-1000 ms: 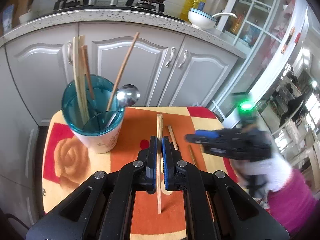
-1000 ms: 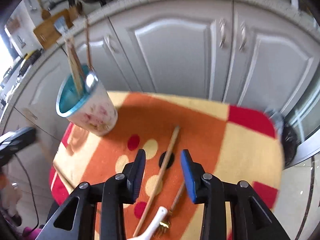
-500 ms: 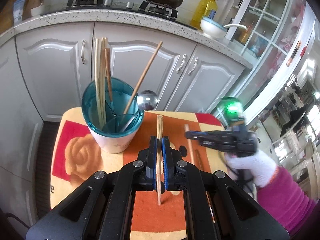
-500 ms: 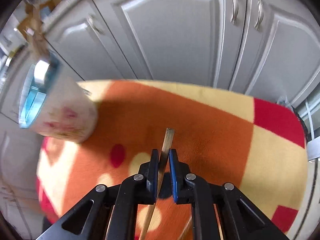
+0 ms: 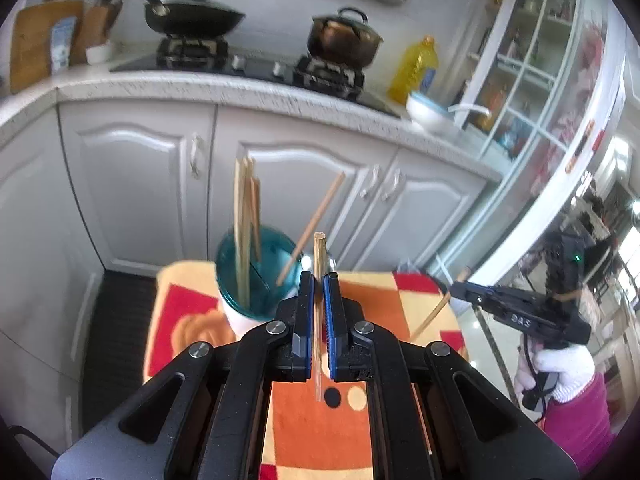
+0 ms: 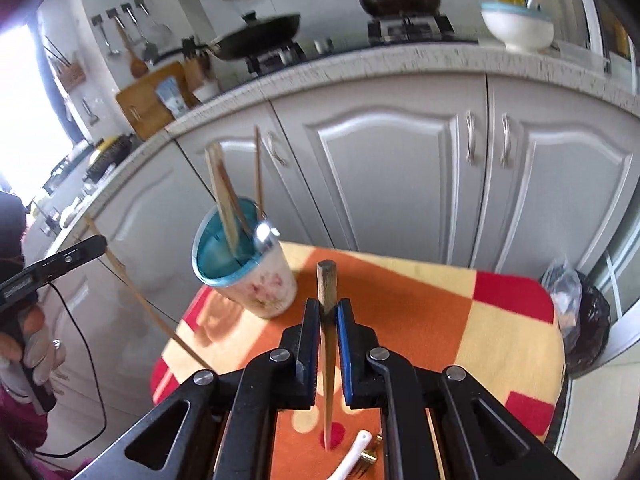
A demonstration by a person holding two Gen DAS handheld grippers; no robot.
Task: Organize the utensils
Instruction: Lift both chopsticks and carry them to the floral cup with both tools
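Left tool: your left tool (image 5: 319,280) is clamped on a pale wooden chopstick (image 5: 319,252), which stands upright between the blue pads with its blunt end above the tips.
Right tool: your right tool (image 6: 328,308) is clamped on a darker chopstick (image 6: 326,284), also near upright, its thin end pointing down toward the cloth.
Holder: the teal-lined cup (image 5: 256,280) sits at 10 o'clock from your left tool tips, on the worktop's orange, red and yellow cloth (image 5: 400,312). It already holds several chopsticks (image 5: 245,216) and a metal spoon (image 6: 266,234).
Holder from the right: the cup lies at 10 o'clock from your right tool tips.
Still on the cloth: a white spoon handle (image 6: 352,454) and a gold fork (image 6: 366,460) lie at 6 o'clock in the right wrist view.
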